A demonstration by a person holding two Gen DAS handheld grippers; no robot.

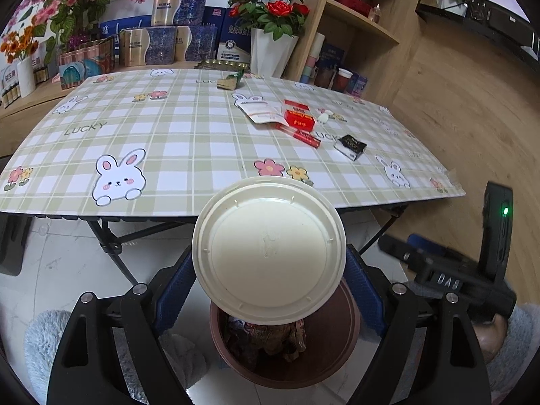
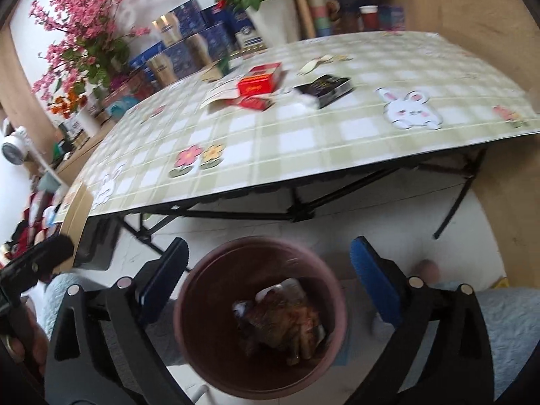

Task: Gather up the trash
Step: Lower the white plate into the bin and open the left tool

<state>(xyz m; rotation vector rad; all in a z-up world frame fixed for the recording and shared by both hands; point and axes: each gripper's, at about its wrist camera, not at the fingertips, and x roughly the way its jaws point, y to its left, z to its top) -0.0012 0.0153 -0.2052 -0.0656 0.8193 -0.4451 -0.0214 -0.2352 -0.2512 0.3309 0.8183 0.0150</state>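
My left gripper [image 1: 270, 270] is shut on a round white plastic lid [image 1: 270, 249], its blue pads [image 1: 179, 287] pressing on the lid's two edges. The lid hangs tilted over a brown bin [image 1: 351, 337] that holds crumpled wrappers [image 1: 266, 337]. My right gripper [image 2: 266, 263] stands wide open above the same bin [image 2: 189, 303], with nothing between its fingers and the crumpled trash [image 2: 280, 320] lying below. On the table lie a red box [image 1: 298, 119], a white packet [image 1: 260, 109], a red tube [image 1: 303, 135], a black box [image 1: 351, 146] and a brown-green wrapper [image 1: 231, 81].
The folding table [image 1: 168, 155] has a checked rabbit-print cloth and black legs. Flower vases and stacked boxes [image 1: 168, 44] line its far side, with a wooden shelf [image 1: 357, 20] at the right. The bin stands on the floor between a person's knees in pale fuzzy fabric [image 2: 506, 320].
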